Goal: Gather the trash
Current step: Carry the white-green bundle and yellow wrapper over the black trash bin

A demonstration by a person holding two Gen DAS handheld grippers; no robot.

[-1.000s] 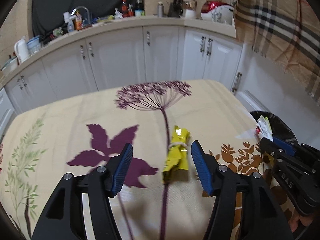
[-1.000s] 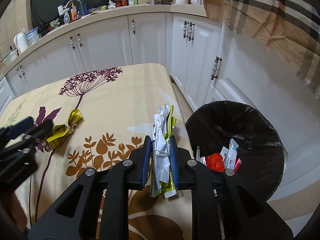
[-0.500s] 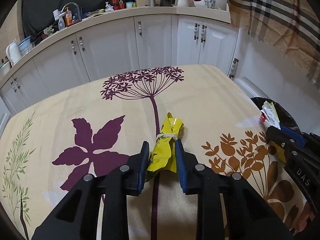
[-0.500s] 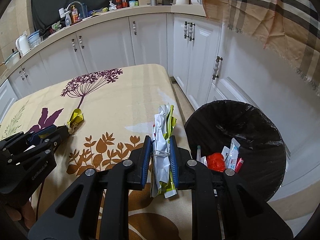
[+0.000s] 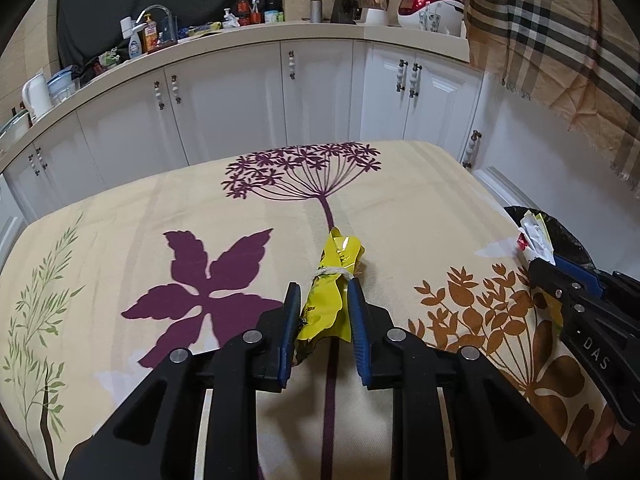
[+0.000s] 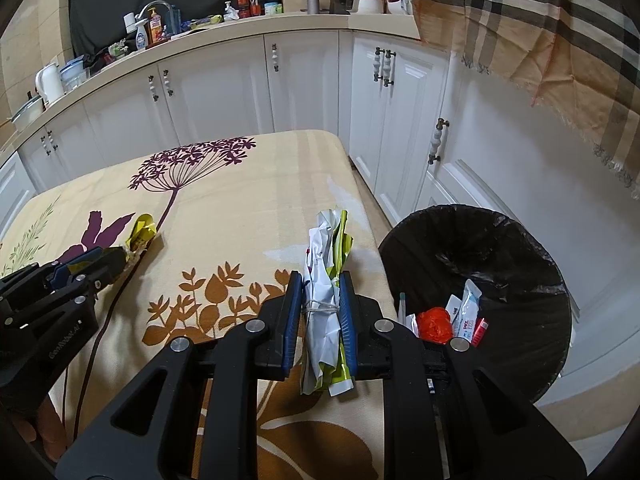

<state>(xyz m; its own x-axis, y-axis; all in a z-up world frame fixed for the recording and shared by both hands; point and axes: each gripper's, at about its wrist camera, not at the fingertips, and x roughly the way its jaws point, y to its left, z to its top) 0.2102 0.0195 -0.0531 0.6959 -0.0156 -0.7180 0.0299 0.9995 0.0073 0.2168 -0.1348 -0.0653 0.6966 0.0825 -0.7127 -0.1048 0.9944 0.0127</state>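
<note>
A crumpled yellow wrapper (image 5: 338,252) tied with string lies on the flowered tablecloth (image 5: 160,208). My left gripper (image 5: 323,296) is shut on its near half, blue pads pressing both sides. In the right wrist view the same wrapper (image 6: 140,232) pokes out beyond the left gripper (image 6: 108,258). My right gripper (image 6: 320,278) is shut on a white and green wrapper bundle (image 6: 326,240) bound with string, held near the table's right edge. Beside it on the floor stands a black-lined trash bin (image 6: 520,240) with some trash inside.
White kitchen cabinets (image 5: 224,100) with a cluttered counter run along the back and right. A plaid cloth (image 6: 540,32) hangs at the upper right above the bin. A narrow strip of floor (image 6: 382,216) separates the table from the cabinets.
My left gripper's jaws have closed from wide apart onto the yellow wrapper, and it has moved a little forward. The right gripper with its bundle has stayed still.
</note>
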